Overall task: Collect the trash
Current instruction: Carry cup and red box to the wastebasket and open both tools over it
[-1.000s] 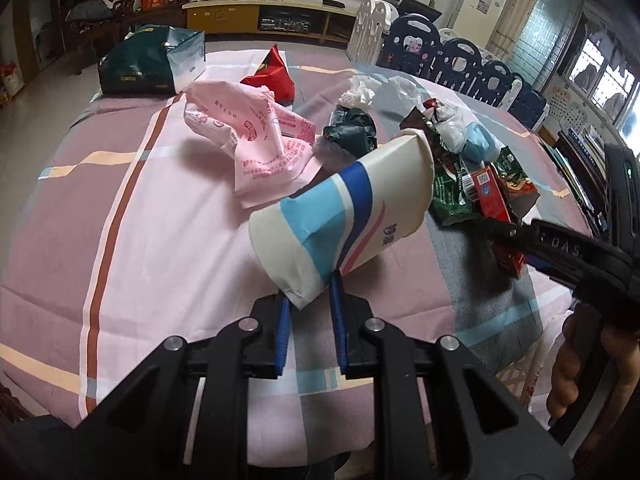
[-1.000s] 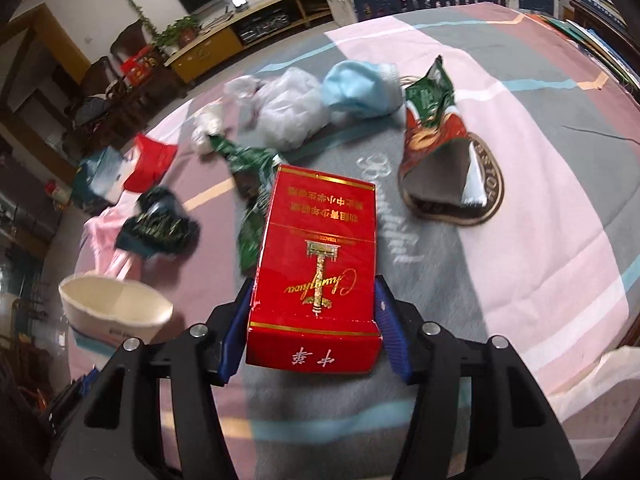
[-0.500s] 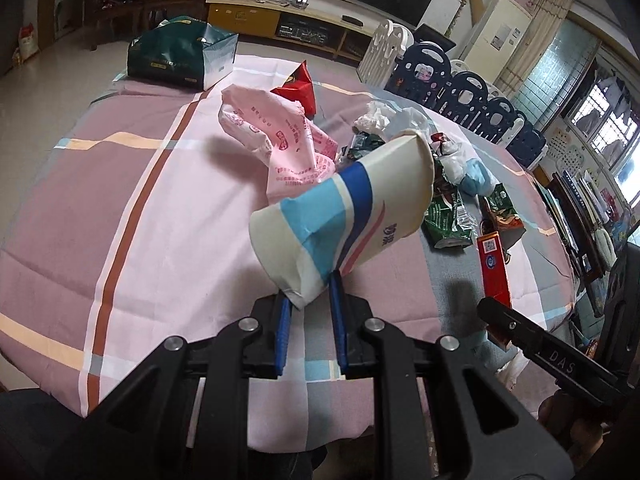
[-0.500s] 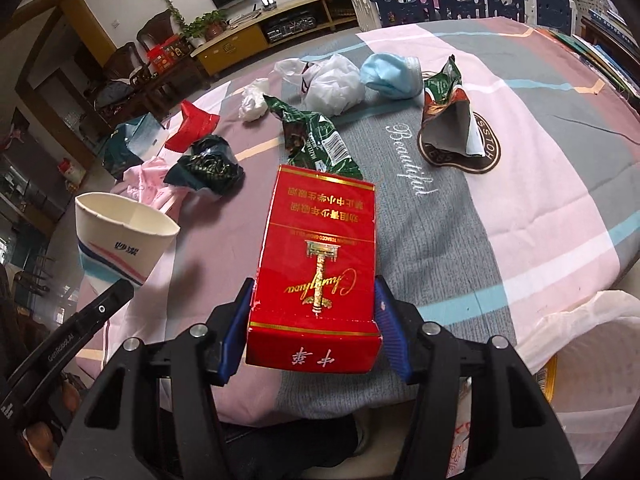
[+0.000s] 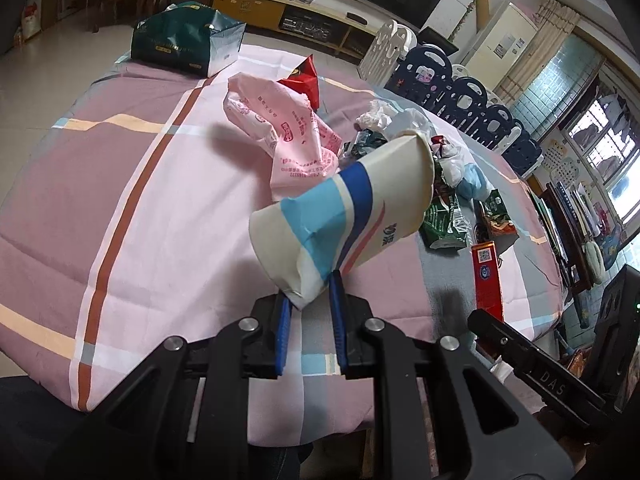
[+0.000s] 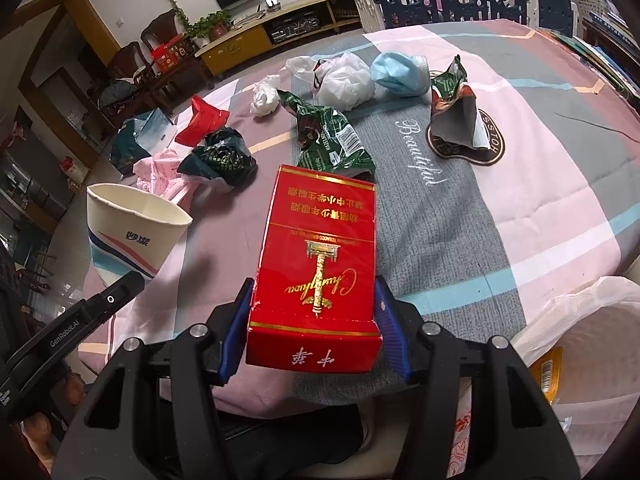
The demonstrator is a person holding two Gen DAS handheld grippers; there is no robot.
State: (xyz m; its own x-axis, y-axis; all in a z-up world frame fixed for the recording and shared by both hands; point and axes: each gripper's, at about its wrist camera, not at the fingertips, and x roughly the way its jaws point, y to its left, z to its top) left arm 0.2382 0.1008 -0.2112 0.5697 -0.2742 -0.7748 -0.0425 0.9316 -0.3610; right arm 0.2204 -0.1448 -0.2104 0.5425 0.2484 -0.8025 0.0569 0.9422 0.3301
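Observation:
My left gripper (image 5: 307,298) is shut on the crushed base of a white paper cup (image 5: 348,212) with blue stripes, held tilted above the table's near edge. The same cup (image 6: 132,232) shows at the left of the right wrist view. My right gripper (image 6: 314,312) is shut on a red cigarette box (image 6: 318,264), its blue pads pressing both sides. In the left wrist view the red box (image 5: 487,280) shows edge-on at the right. More trash lies on the table: a pink bag (image 5: 288,136), green wrappers (image 6: 332,140), a white bag (image 6: 344,80), a blue mask (image 6: 400,72).
The round table (image 5: 100,184) wears a pink, grey and striped cloth. A dark green gift bag (image 5: 184,40) stands at its far edge. A white plastic bag (image 6: 580,340) hangs open at the lower right, below the table edge. Chairs and a TV cabinet stand beyond.
Both grippers have drawn back toward the near edge of the table with their loads, so more of the table shows. The cup and the box stay gripped as before.

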